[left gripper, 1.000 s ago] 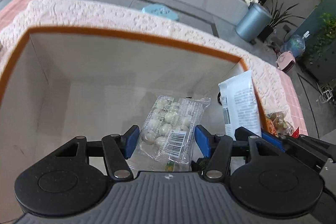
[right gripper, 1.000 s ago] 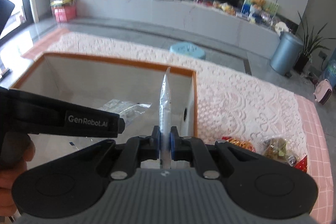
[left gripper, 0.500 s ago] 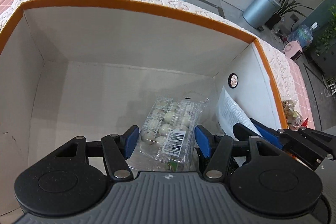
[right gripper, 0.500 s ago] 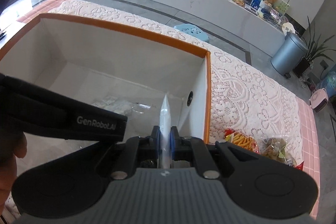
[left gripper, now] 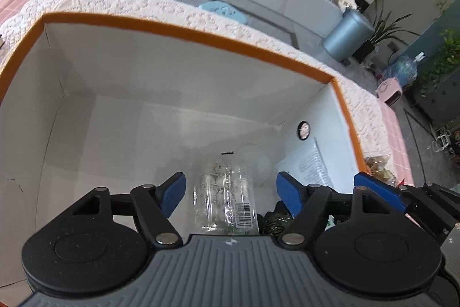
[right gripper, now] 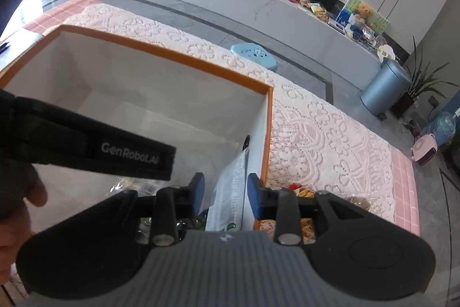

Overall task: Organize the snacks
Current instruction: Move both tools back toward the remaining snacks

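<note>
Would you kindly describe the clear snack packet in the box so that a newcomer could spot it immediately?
Start at the orange-rimmed white box on the lace tablecloth. Inside, low down between the left gripper's open blue fingers, lies the clear snack packet. Unlike the white packet leaning against the box's right wall, it is transparent, showing pale round pieces and a barcode.

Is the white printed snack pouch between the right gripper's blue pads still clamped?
Released: the right gripper has just opened, with gaps either side of the white printed snack pouch.
</note>
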